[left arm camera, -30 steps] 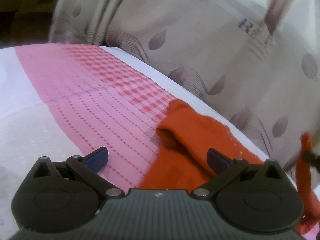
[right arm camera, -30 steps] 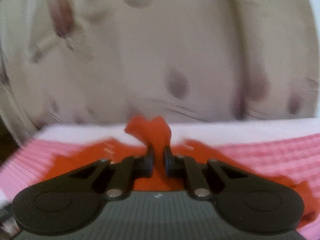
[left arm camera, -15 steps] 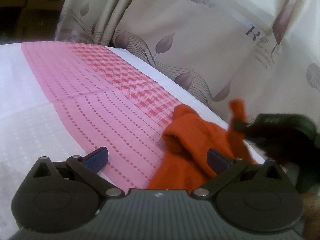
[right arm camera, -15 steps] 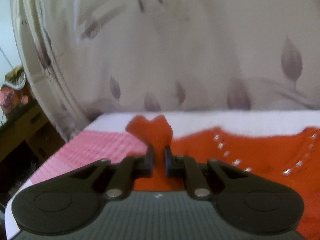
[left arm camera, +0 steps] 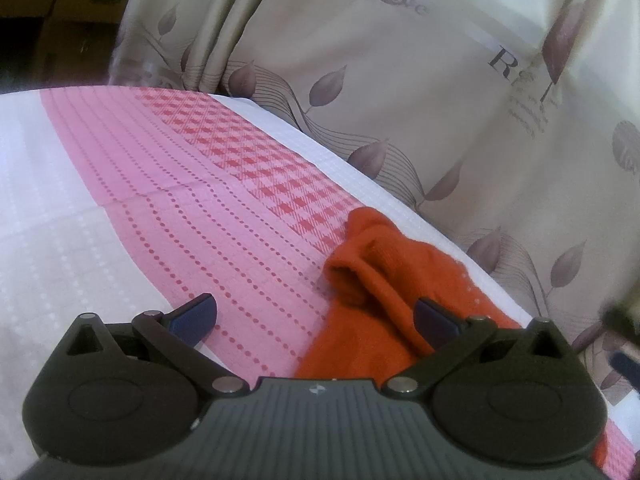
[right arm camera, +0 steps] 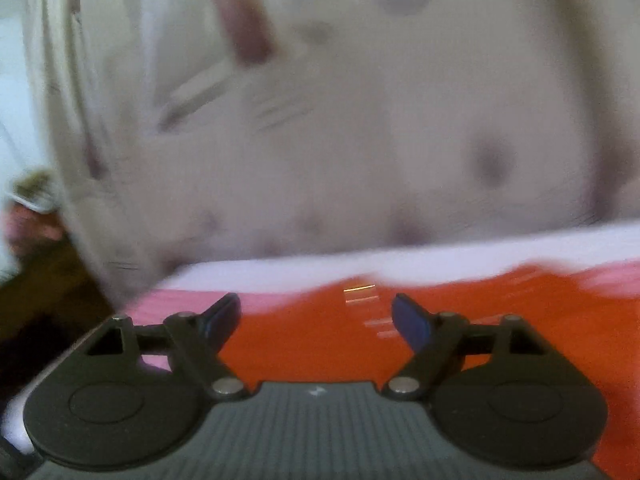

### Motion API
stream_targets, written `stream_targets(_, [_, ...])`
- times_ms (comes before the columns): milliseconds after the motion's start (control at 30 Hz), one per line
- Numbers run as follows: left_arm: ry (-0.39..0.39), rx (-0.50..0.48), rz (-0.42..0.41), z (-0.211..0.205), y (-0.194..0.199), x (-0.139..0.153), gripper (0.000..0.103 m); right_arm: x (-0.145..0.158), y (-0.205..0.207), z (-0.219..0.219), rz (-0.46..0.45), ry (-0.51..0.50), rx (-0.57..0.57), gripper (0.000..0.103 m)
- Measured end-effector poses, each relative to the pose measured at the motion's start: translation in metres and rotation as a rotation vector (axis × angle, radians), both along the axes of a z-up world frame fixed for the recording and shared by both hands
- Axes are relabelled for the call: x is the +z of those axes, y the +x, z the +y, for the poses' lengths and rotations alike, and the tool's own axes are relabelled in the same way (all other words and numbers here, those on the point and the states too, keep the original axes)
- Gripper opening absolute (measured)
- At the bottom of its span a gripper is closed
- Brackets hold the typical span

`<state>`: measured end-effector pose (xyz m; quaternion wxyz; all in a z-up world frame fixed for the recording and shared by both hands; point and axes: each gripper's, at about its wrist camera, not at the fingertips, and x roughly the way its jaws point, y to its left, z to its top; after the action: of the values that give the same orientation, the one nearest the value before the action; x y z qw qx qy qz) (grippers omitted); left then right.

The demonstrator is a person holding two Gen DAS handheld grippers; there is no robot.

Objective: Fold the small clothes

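Observation:
A small orange knitted garment [left arm camera: 384,292] lies on a pink and white cloth [left arm camera: 192,200], with a rolled sleeve end pointing left. My left gripper [left arm camera: 316,320] is open and empty, low over the cloth, its right finger over the garment's edge. In the blurred right wrist view the same garment [right arm camera: 320,336] lies flat under my right gripper [right arm camera: 316,316], which is open and empty just above it. Small pale beads [right arm camera: 360,294] show on the fabric.
A beige curtain with leaf print [left arm camera: 400,80] hangs close behind the far edge of the surface; it also fills the right wrist view [right arm camera: 320,120]. Dark furniture [left arm camera: 48,12] stands at the far left. A white border [right arm camera: 440,260] runs along the cloth's far edge.
My right gripper has opened and let go of the orange sleeve it was pinching; the sleeve now lies on the garment. The right gripper has left the left wrist view. The left gripper stays put.

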<state>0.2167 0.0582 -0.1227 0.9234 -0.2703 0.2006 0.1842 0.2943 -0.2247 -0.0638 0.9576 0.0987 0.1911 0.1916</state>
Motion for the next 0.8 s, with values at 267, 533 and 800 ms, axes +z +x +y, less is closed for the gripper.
stream_targets(267, [0.010,-0.006,0.002,-0.001,0.000,-0.001,0.103,-0.040,0.027,-0.071,0.247,-0.035,-0.059,0.045])
stream_targets(533, [0.014,-0.008,0.002,-0.002,0.001,-0.001,0.103,-0.049,-0.025,-0.047,0.160,-0.250,0.109,0.045])
stream_targets(800, [0.013,-0.009,0.001,-0.002,0.001,-0.001,0.103,-0.016,0.019,-0.037,0.161,0.045,0.119,0.045])
